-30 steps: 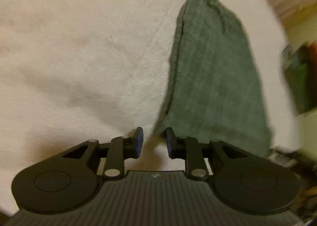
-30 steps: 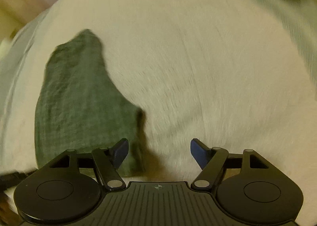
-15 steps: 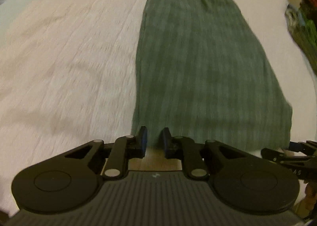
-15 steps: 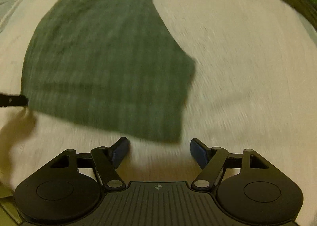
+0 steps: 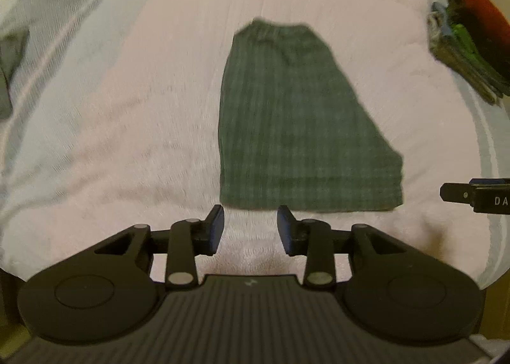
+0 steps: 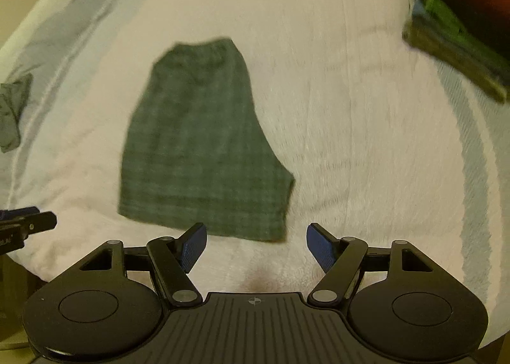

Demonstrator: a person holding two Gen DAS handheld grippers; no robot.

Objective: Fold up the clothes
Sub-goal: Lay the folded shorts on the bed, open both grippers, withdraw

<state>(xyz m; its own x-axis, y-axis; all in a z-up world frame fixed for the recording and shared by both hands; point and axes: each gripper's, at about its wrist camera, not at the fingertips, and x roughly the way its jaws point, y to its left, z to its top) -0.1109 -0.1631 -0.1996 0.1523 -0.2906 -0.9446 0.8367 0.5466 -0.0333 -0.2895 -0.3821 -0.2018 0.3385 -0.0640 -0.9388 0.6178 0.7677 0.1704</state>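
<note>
Evidently both grippers had drawn back; the left gripper had let its jaws part; the right gripper stayed wide, empty; the green shorts lay flat, folded lengthwise, mid-frame on the bed.

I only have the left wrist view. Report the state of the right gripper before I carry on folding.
Observer: The right gripper is open wide, with nothing between its blue-padded fingers.
Operator: Tell me where it sits relative to the folded dark green checked fabric garment.
Observer: The garment's near right corner lies just ahead of the gap between the fingers, not inside it.
</note>
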